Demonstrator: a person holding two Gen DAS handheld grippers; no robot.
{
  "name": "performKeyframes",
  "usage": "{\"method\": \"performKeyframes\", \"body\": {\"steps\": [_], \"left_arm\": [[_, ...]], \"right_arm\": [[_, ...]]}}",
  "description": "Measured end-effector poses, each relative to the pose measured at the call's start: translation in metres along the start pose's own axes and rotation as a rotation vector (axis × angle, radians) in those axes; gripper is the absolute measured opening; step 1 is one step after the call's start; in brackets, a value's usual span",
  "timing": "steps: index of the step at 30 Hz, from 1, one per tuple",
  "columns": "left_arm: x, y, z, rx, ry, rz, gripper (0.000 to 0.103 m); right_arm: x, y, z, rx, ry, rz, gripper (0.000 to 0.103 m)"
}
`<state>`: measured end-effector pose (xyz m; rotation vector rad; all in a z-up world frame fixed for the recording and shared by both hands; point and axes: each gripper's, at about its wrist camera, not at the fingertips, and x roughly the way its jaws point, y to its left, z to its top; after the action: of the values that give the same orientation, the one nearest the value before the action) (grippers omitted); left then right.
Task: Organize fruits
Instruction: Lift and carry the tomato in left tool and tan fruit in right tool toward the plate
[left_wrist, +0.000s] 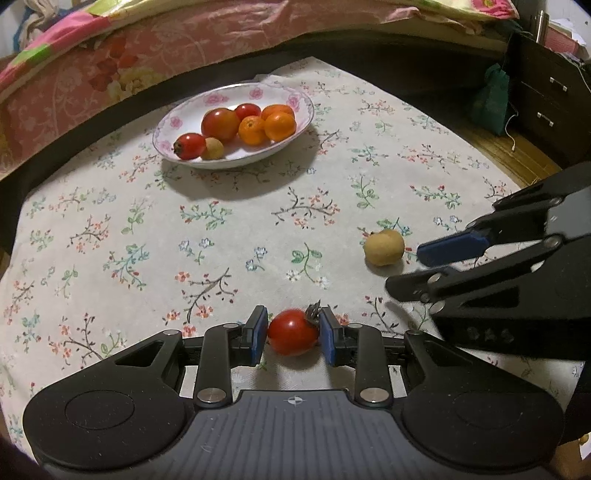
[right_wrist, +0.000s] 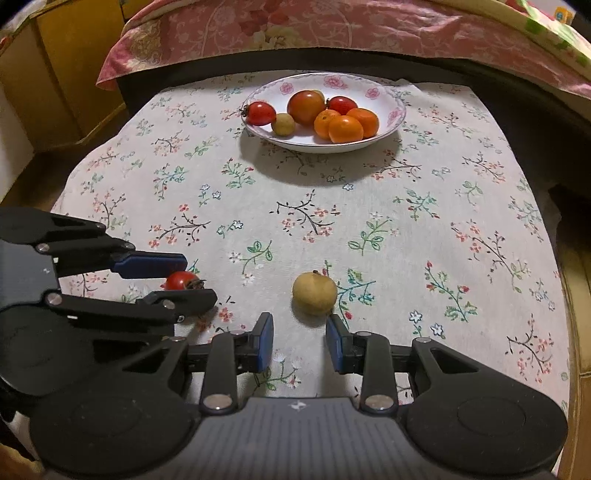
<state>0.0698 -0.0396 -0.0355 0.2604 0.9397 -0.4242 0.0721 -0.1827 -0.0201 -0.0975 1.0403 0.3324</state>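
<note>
My left gripper (left_wrist: 293, 334) is clamped on a tomato (left_wrist: 293, 332), just above the cloth (left_wrist: 147, 236). To its right a yellow fruit (right_wrist: 315, 292) lies on the cloth just ahead of my right gripper (right_wrist: 300, 341), whose jaws are nearly closed and hold nothing. The plate (right_wrist: 391, 110) of fruit sits farther back.

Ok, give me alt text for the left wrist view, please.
The left gripper clamps a small red tomato just above a floral tablecloth. The right gripper points at a loose tan round fruit; behind, a flowered white plate holds tomatoes and oranges.
</note>
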Motion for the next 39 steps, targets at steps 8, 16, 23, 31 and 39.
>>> {"method": "performKeyframes", "body": {"steps": [8,16,23,31,39], "left_arm": [[0.006,0.003,-0.004,-0.011,-0.006,-0.022,0.043],[0.003,0.001,-0.006,-0.007,0.003,0.014,0.038],[0.003,0.001,-0.002,0.001,0.023,0.021,0.038],[0.007,0.007,-0.002,-0.026,0.005,-0.018,0.041],[0.007,0.006,-0.003,-0.023,-0.011,-0.017,0.037]], "right_arm": [[-0.004,-0.002,-0.002,0.016,-0.006,-0.010,0.032],[-0.006,-0.007,0.000,0.040,-0.016,0.001,0.032],[-0.005,-0.009,0.007,0.034,-0.009,0.036,0.032],[0.002,-0.006,0.015,0.007,-0.027,-0.014,0.032],[0.020,-0.003,0.014,-0.024,-0.018,-0.027,0.032]]}}
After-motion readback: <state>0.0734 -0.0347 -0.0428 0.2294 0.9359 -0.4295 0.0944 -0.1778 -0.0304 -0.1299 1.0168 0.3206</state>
